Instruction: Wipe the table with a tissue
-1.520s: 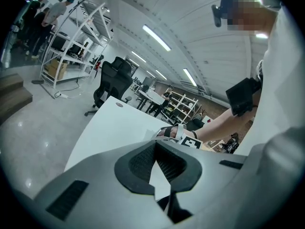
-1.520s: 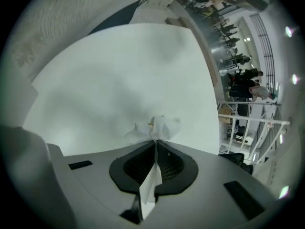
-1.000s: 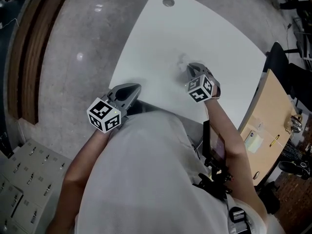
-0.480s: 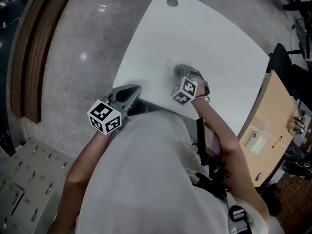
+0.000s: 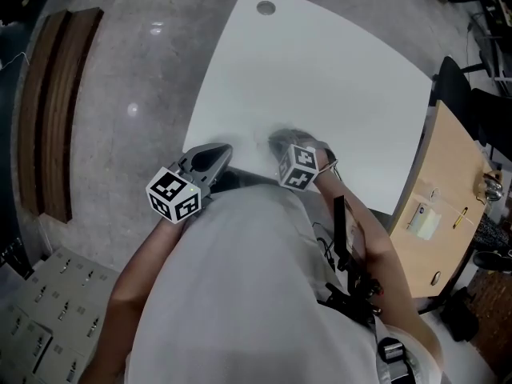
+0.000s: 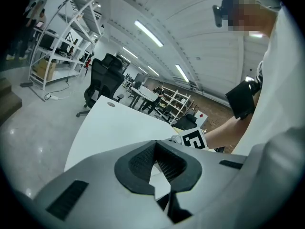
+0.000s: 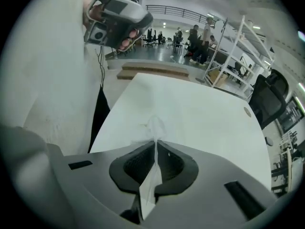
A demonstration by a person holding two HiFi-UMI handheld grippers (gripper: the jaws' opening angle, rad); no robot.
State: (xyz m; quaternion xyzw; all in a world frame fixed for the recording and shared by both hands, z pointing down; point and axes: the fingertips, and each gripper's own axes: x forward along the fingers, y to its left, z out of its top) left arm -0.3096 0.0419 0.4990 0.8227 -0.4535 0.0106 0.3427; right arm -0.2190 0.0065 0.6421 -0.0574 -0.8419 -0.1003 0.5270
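The right claw, a grey two-jaw tool, is clenched on a thin white paper tissue. The sheet is pinched upright in the seam between the jaws, and its loose end spills forward and lies crumpled on the curved white table, close to the near edge. The grip looks sensible for wiping: the paper is caught by one fold, so the free part can drag flat over the surface while the hard jaws ride just above it. The claw is tipped down toward the tabletop, which presses the tissue into contact. The left claw hangs at the table's near edge, well to the side of the tissue. Its jaws are closed tip to tip with nothing between them, and only a sliver of white tabletop shows through the gap behind the tips. It seems parked there to stay out of the wiping path. Most of the far surface lies beyond the tissue, so I judge much of the wiping remains.
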